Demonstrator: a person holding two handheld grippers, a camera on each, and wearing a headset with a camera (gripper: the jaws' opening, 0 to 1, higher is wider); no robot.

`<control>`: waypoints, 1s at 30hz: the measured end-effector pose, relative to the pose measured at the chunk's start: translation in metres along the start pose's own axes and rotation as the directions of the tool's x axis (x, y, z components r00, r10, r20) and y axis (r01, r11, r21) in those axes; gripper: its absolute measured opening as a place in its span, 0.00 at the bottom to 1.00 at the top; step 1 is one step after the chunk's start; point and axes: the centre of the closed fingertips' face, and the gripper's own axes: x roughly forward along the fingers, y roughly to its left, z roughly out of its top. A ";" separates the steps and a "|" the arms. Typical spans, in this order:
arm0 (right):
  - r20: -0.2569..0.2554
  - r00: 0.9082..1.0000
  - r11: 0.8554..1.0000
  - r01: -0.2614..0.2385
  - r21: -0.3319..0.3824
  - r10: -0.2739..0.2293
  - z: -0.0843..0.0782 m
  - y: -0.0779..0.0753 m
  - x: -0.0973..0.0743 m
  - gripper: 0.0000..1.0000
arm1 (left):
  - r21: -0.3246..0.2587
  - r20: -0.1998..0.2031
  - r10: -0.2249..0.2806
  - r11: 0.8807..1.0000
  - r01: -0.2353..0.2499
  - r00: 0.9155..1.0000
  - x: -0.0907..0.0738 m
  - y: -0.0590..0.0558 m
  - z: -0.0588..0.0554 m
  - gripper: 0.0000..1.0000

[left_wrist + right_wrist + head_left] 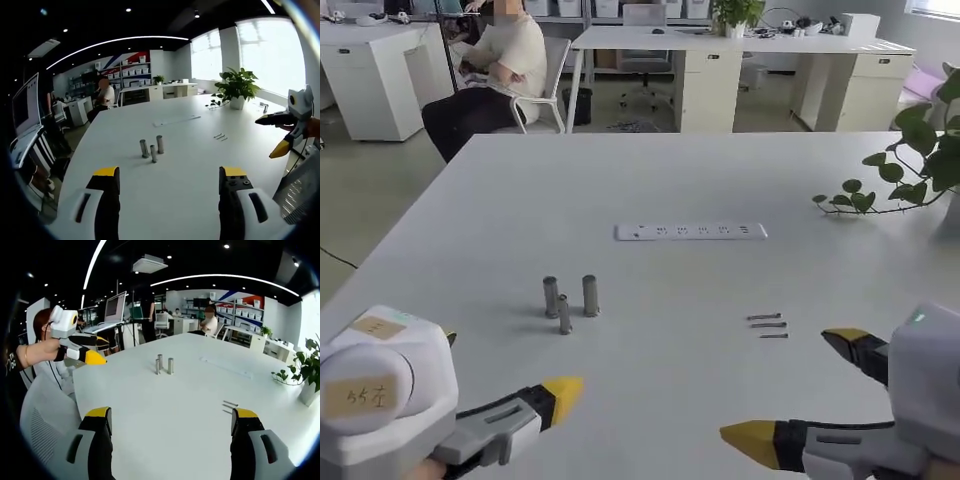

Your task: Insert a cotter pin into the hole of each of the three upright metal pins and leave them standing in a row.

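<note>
Pins (565,305) upright mid-table, three in a tight cluster, not a row: two at the back side by side, third just in front between them; touching or not, cannot tell. Holes too small to make out. Cotter pins (766,326) flat on table (670,400), three lying side by side, well to the right of pins, none inserted. Left gripper (170,173) with jaws spread wide, nothing between them, held over near left part of table, pointed toward pins, well short of them. Right gripper (171,414) with jaws likewise spread, empty, over near right part of table; in its own view cotter pins ahead, near one tip, not touched. In head view one yellow tip of left gripper at bottom left, both tips of right gripper at bottom right. Power strip (690,231) beyond pins, lying across table. Plant (920,150) at far right edge. Person (495,75) seated beyond far end of table.
</note>
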 end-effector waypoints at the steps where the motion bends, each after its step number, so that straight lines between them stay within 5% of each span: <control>1: 0.000 1.000 1.000 -0.001 -0.002 0.001 0.000 0.000 0.000 0.99 | 0.000 0.001 -0.003 1.000 0.003 1.000 0.000 -0.001 0.000 0.81; 7: 0.001 1.000 1.000 -0.001 -0.003 0.001 0.001 -0.001 0.001 0.99 | -0.022 -0.039 -0.003 1.000 0.002 0.999 0.017 0.008 -0.008 0.70; 17: 0.031 0.999 1.000 -0.013 0.003 0.013 0.009 -0.001 0.004 0.97 | -0.005 -0.021 0.029 1.000 -0.029 0.999 0.063 0.040 -0.005 0.51; 30: 0.031 0.999 0.999 -0.027 0.039 0.026 0.005 -0.003 0.015 0.91 | 0.065 -0.017 -0.006 0.998 0.007 1.000 0.124 0.046 -0.007 0.34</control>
